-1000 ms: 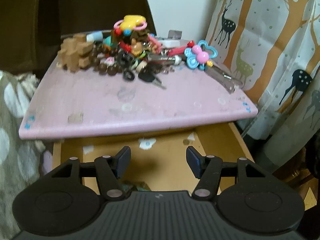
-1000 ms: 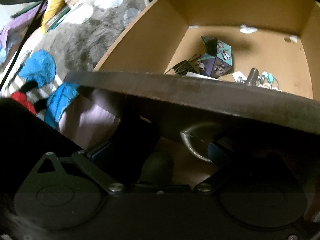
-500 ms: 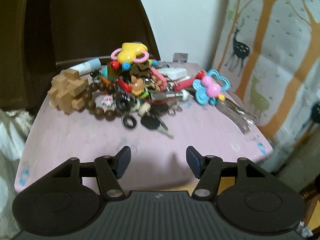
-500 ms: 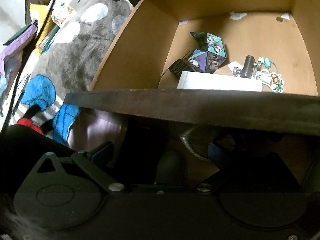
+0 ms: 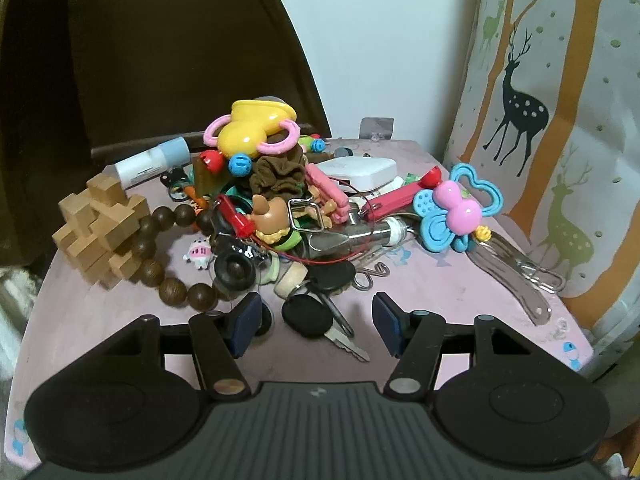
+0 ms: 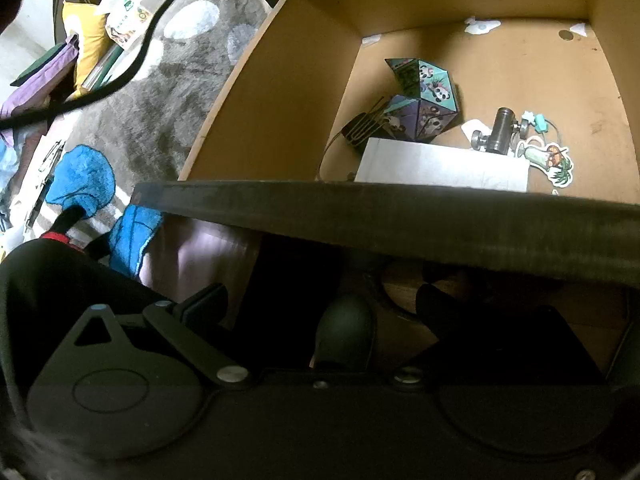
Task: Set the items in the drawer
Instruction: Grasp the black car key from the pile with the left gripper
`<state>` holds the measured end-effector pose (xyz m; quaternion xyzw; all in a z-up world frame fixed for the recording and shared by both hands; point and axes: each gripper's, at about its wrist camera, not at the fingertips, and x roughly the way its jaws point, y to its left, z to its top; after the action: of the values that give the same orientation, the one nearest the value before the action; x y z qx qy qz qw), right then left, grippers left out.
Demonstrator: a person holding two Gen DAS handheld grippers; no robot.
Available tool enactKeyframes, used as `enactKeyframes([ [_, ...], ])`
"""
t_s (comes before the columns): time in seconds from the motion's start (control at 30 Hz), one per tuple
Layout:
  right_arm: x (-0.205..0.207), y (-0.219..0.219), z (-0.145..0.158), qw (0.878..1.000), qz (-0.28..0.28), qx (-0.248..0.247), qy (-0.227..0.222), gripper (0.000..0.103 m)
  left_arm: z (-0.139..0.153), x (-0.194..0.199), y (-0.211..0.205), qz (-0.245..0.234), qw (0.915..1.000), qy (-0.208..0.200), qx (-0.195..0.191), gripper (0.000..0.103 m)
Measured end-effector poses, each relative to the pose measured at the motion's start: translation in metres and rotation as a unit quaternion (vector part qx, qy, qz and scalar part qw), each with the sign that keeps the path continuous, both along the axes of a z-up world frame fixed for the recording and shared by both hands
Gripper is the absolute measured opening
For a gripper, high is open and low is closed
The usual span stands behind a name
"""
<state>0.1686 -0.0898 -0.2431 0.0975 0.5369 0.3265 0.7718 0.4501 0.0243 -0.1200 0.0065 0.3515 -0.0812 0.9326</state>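
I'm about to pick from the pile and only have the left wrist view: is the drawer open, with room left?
Observer: Yes, the drawer stands open, and much of its floor on the right side is free.
Operator: What's in it?
Observer: A panda-print folding toy, with a white box just in front of it.
Operator: Where's the right gripper?
Observer: The right gripper is low, outside the front panel, jaws apart, beside a metal ring handle.
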Motion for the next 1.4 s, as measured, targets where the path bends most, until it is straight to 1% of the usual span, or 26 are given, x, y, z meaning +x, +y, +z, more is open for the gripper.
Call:
enactKeyframes([
  [0.1, 0.000, 0.000, 0.000, 1.000, 0.001, 0.001, 0.000, 0.103, -0.003, 0.005, -0.002, -0.004, 1.0000, 0.000, 0.009, 0.060],
  [0.23, -0.001, 0.000, 0.000, 1.000, 0.001, 0.001, -0.001, 0.103, -0.008, 0.015, -0.001, 0.002, 1.0000, 0.008, -0.001, 0.060],
  [0.47, -0.002, 0.002, 0.000, 1.000, 0.009, -0.003, -0.008, 0.103, -0.016, 0.024, -0.010, 0.002, 0.9999, 0.005, 0.010, 0.060],
  [0.53, -0.003, 0.002, 0.000, 1.000, 0.010, -0.003, -0.009, 0.103, -0.016, 0.025, -0.009, 0.007, 1.0000, 0.004, 0.005, 0.060],
  [0.57, -0.003, 0.003, 0.000, 1.000, 0.010, -0.004, -0.009, 0.103, -0.016, 0.024, -0.007, 0.013, 0.9999, 0.004, -0.001, 0.056],
  [0.63, -0.003, 0.003, 0.000, 1.000, 0.011, -0.005, -0.010, 0.103, -0.017, 0.023, -0.004, 0.019, 0.9998, 0.010, -0.005, 0.034],
  [0.67, -0.003, 0.003, 0.000, 1.000, 0.011, -0.005, -0.010, 0.103, -0.018, 0.021, -0.002, 0.018, 0.9996, 0.015, -0.014, 0.029],
  [0.73, -0.004, 0.004, 0.000, 1.000, 0.012, -0.006, -0.011, 0.103, -0.018, 0.015, 0.000, 0.009, 0.9993, 0.021, -0.030, 0.028],
  [0.87, -0.004, 0.004, 0.000, 1.000, 0.015, -0.007, -0.013, 0.103, -0.016, 0.002, -0.003, -0.011, 0.9989, 0.021, -0.040, 0.028],
  [1.03, -0.007, 0.005, 0.000, 0.999, 0.022, -0.010, -0.022, 0.103, -0.019, 0.010, -0.001, 0.010, 0.9990, 0.022, -0.036, 0.031],
  [1.13, -0.007, 0.006, 0.000, 0.999, 0.026, -0.014, -0.026, 0.103, -0.020, 0.015, -0.004, 0.006, 0.9993, 0.021, -0.029, 0.031],
  [1.17, -0.007, 0.006, 0.000, 0.999, 0.027, -0.015, -0.026, 0.103, -0.019, 0.015, -0.004, 0.008, 0.9992, 0.022, -0.034, 0.023],
  [1.2, -0.006, 0.007, 0.000, 0.999, 0.028, -0.016, -0.025, 0.103, -0.018, 0.013, -0.003, 0.011, 0.9989, 0.020, -0.041, 0.007],
  [1.3, -0.005, 0.007, 0.000, 0.999, 0.028, -0.017, -0.022, 0.103, -0.010, 0.003, 0.000, 0.012, 0.9987, 0.008, -0.050, 0.001],
  [1.4, -0.006, 0.008, 0.000, 0.999, 0.029, -0.019, -0.023, 0.103, 0.000, -0.009, 0.001, 0.008, 0.9989, -0.003, -0.047, 0.000],
])
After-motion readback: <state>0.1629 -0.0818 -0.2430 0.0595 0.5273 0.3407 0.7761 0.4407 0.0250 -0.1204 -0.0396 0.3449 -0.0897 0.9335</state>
